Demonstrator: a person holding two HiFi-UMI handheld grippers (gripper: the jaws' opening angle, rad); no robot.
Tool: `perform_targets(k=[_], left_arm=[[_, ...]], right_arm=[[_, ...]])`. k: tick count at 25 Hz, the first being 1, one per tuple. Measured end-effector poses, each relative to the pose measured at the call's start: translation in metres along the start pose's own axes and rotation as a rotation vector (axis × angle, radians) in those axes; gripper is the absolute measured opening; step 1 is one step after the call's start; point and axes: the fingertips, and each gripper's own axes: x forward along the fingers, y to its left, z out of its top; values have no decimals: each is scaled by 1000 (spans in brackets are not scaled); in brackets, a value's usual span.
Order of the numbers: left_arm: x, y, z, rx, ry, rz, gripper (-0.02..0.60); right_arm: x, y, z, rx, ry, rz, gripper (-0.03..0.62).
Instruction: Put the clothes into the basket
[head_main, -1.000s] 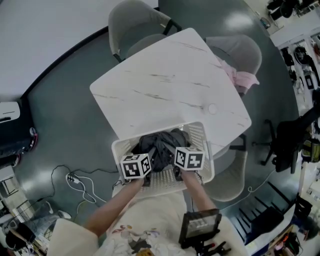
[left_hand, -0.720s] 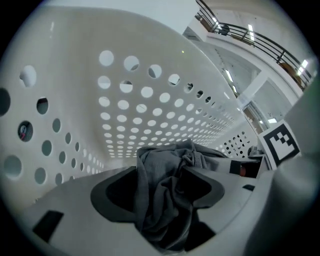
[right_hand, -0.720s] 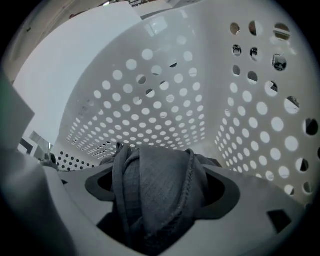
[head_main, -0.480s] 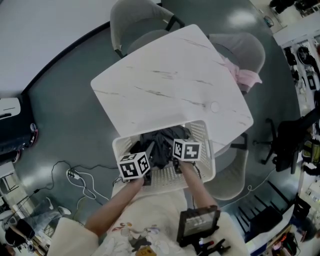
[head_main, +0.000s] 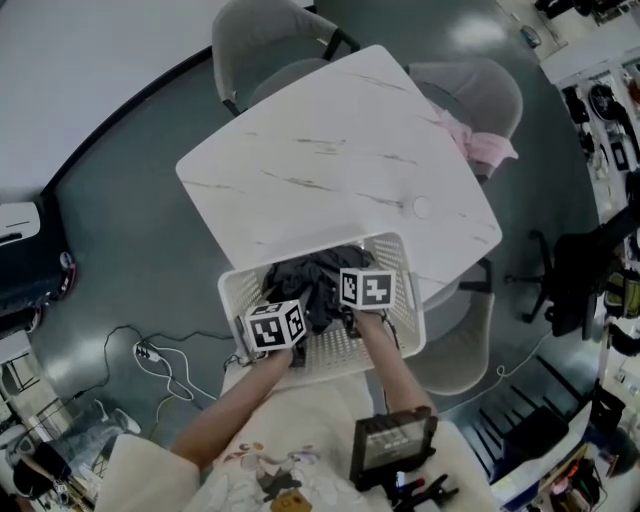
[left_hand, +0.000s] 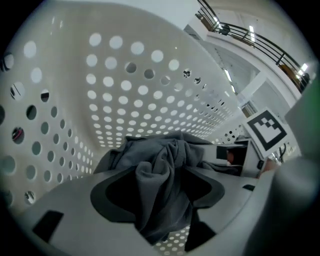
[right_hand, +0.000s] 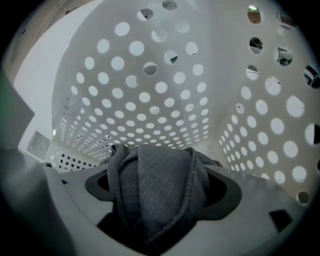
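A white perforated basket (head_main: 232, 292) stands at the table's near edge, with a dark grey garment (head_main: 312, 272) bunched inside it. Both grippers reach down into the basket. My left gripper (head_main: 292, 338) is shut on a fold of the garment (left_hand: 165, 175), which hangs down through its jaws (left_hand: 160, 200). My right gripper (head_main: 346, 314) is shut on another thick bunch of it (right_hand: 155, 185) that fills the gap between its pads (right_hand: 160, 205). The basket's holed walls (left_hand: 125, 75) (right_hand: 150, 90) rise close around both grippers. The right gripper's marker cube (left_hand: 265, 130) shows in the left gripper view.
A white marble table (head_main: 330, 160) lies beyond the basket. Grey chairs (head_main: 265, 40) (head_main: 470, 90) stand at its far sides, one with a pink cloth (head_main: 485, 150). Cables (head_main: 150, 360) trail on the floor at left. A black device (head_main: 392, 445) hangs at the person's chest.
My right gripper has sunk deeper into the basket, towards the table, with the garment. The left gripper has hardly moved.
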Motion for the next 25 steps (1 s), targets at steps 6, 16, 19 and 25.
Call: perform_targets(k=[6,16,19,25], left_arm=[[11,-2,0,24,-7,8,290],[20,5,2,0,-2,4,282],[10,3,6,-12,-15,14,283],[-31,-11,18,-97,-84,-30,276]], right_arm=[[-15,-1,-1,11,-30,-16,433],[-77,16,11,-9,-177,-41,431],[-90,34,10,-90,-198,-46,419],[-112,55,13,-173,-271,-75,229]])
